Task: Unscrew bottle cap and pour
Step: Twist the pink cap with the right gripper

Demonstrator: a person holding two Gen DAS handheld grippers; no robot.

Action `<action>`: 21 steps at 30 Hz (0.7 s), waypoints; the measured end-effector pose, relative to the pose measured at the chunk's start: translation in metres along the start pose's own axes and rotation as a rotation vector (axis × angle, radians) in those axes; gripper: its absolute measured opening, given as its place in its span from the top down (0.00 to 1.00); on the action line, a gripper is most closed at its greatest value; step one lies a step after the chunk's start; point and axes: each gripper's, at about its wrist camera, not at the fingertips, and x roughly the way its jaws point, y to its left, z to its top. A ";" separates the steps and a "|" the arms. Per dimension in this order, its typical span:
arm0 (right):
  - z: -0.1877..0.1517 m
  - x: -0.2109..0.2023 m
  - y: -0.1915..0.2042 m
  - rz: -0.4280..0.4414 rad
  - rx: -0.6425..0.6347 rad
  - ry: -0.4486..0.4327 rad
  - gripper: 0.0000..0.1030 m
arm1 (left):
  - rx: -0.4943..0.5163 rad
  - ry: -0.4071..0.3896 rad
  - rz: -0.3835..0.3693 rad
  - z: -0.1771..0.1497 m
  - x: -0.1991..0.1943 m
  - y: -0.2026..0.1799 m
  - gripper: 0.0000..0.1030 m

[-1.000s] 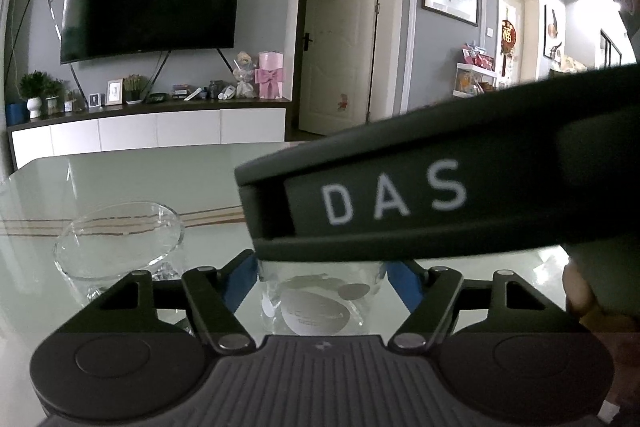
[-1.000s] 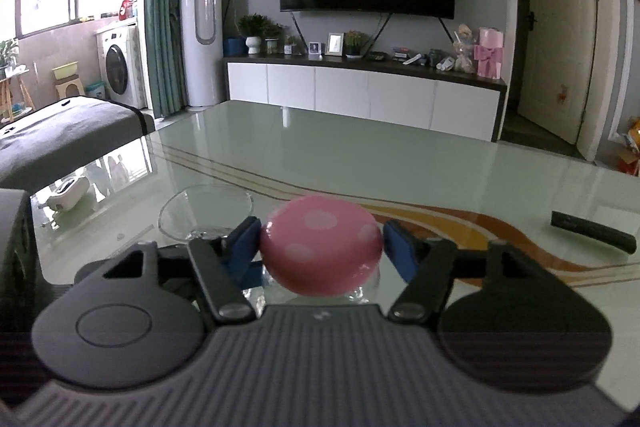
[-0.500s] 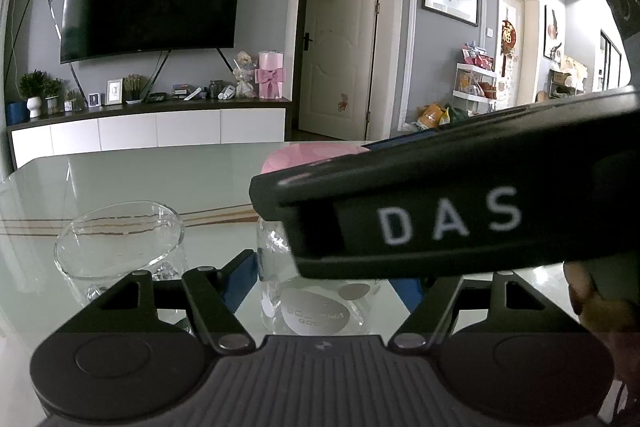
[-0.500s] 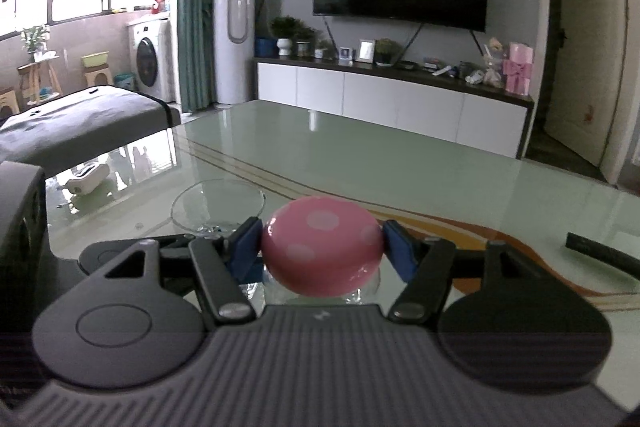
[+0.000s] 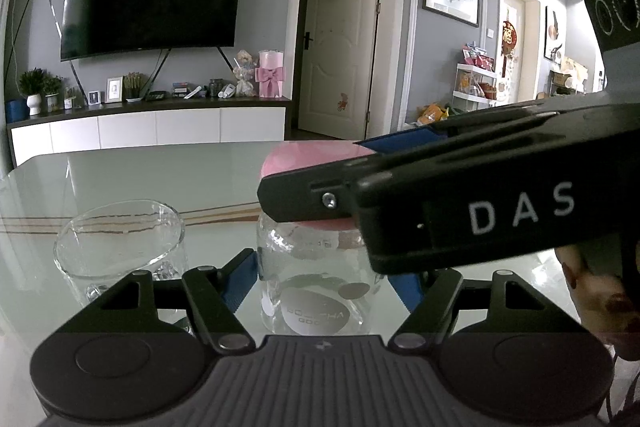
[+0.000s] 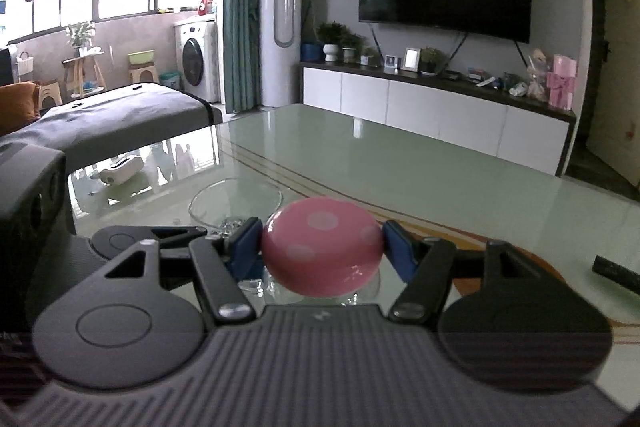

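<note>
Right now the left gripper (image 5: pixel 324 283) is clamped around the clear bottle (image 5: pixel 320 279), which stands upright on the glass table (image 5: pixel 120 179). Meanwhile the right gripper (image 6: pixel 323 247) is closed on the pink spotted cap (image 6: pixel 323 247) at the bottle's top. An empty glass (image 5: pixel 120 247) stands just beside the bottle on its left.

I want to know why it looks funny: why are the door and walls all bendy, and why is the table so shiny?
Both views use fisheye lenses, so edges curve; in the right wrist view window daylight glares off the glass table, in the left wrist view it mirrors the cabinet.
</note>
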 end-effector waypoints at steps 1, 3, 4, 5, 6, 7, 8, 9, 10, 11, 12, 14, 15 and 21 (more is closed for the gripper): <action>0.000 -0.001 0.000 0.005 -0.001 0.000 0.36 | 0.000 0.000 0.000 0.000 0.000 0.000 0.28; 0.000 -0.001 -0.001 0.013 -0.005 0.002 0.36 | 0.000 0.000 0.000 0.000 0.000 0.000 0.28; 0.000 -0.001 -0.001 0.017 -0.005 0.003 0.36 | 0.000 0.000 0.000 0.000 0.000 0.000 0.28; 0.000 -0.001 -0.002 0.020 -0.006 0.003 0.36 | 0.000 0.000 0.000 0.000 0.000 0.000 0.28; 0.001 -0.001 -0.002 0.026 -0.006 0.004 0.36 | 0.000 0.000 0.000 -0.001 0.000 0.000 0.28; 0.001 -0.001 -0.003 0.030 -0.009 0.005 0.36 | 0.000 0.000 0.000 -0.001 0.000 0.000 0.28; 0.001 -0.002 -0.003 0.033 -0.011 0.004 0.36 | 0.000 0.000 0.000 -0.001 0.000 0.000 0.28; 0.001 -0.002 -0.003 0.036 -0.014 0.004 0.36 | 0.000 0.000 0.000 -0.001 0.000 0.000 0.28; 0.001 -0.002 -0.003 0.039 -0.015 0.005 0.36 | 0.000 0.000 0.000 -0.001 0.000 0.000 0.28; 0.001 -0.003 -0.003 0.042 -0.016 0.004 0.36 | -0.001 0.000 0.000 -0.001 0.000 0.000 0.28; 0.002 -0.003 -0.005 0.050 -0.016 0.004 0.36 | -0.001 0.000 0.000 -0.001 0.000 -0.001 0.28; 0.003 -0.002 -0.008 0.062 -0.014 0.004 0.36 | -0.001 0.000 0.000 -0.001 -0.001 -0.001 0.28; 0.003 -0.002 -0.011 0.074 -0.009 0.005 0.36 | -0.001 0.000 0.000 -0.002 0.000 -0.001 0.28; 0.004 0.000 -0.018 0.117 -0.027 0.013 0.36 | -0.002 0.000 -0.001 -0.003 -0.001 -0.002 0.28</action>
